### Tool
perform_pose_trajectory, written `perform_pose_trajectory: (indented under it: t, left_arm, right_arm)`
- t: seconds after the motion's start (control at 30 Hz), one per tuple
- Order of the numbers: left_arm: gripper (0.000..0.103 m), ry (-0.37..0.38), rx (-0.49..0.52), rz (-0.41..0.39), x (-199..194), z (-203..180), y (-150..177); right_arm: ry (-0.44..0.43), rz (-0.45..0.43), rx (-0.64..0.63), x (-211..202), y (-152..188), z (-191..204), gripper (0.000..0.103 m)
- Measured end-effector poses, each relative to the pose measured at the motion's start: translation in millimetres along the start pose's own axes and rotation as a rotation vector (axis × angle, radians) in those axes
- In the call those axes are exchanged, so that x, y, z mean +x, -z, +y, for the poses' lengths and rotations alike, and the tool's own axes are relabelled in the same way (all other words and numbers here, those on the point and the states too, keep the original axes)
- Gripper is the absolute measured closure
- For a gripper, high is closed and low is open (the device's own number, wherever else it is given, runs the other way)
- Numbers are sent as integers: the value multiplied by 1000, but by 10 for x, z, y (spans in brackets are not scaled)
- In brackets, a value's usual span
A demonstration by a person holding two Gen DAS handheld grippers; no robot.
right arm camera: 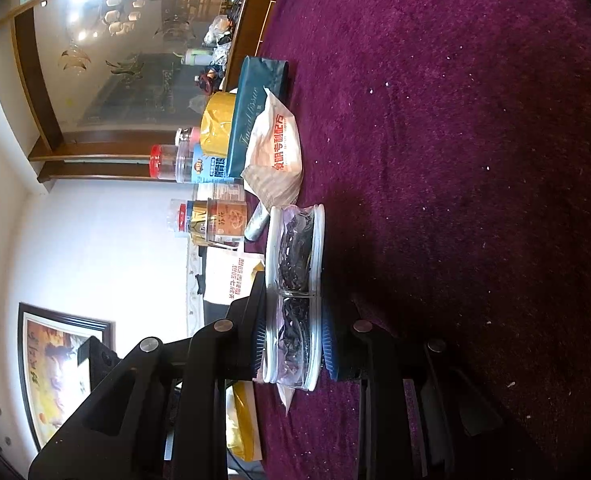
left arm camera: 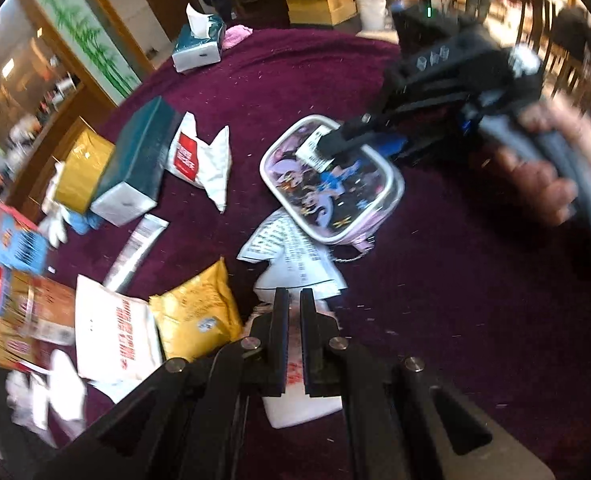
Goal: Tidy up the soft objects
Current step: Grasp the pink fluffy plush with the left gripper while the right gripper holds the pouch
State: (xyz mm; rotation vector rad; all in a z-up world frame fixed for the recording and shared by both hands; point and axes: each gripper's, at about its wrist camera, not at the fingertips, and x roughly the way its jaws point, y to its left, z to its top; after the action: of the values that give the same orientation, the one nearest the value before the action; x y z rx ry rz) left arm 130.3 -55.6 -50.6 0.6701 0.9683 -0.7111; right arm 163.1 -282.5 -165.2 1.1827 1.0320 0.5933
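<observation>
Cartoon-print pouch (left arm camera: 333,182) tilted above tablecloth

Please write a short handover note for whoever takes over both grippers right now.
Right gripper: shut on the cartoon pouch, gripping it across its flat sides; whether it is lifted off the purple cloth is unclear.
Left gripper: nearly closed on nothing, hovering over a white packet.
Elsewhere: yellow bag, white sachets, a tube and a dark tissue box lie scattered at left; a second tissue pack sits at the far edge.
Done: pouch grasped.
Left: place the pouch, then sort the remaining soft packs.
</observation>
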Motion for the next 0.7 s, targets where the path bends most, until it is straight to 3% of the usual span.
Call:
perform_pose_trajectory:
  t: [0.23,0.3,0.37,0.43,0.57,0.7]
  left_arm:
    - [98,96,-85,-27,-226,48,96]
    - [95,93,-96,-54,-276,32,117]
    - [74,61,-92,-80,-323,18,123]
    - [57,80,-86,-92,-357,31,135]
    - [45,69,-35,-86,-379,-10,145]
    - [45,39,-8,-21,-189,-1,107]
  right_arm:
    - [0,1,-1,4,7,1,82]
    - [-1,0,-1,5,12,3,82]
    - [-2,0,0,6,12,2,82]
    - [-4,0,0,10,17,7,82]
    - [-3,0,1,15,16,12,82]
    - [-3,0,1,17,16,12,82]
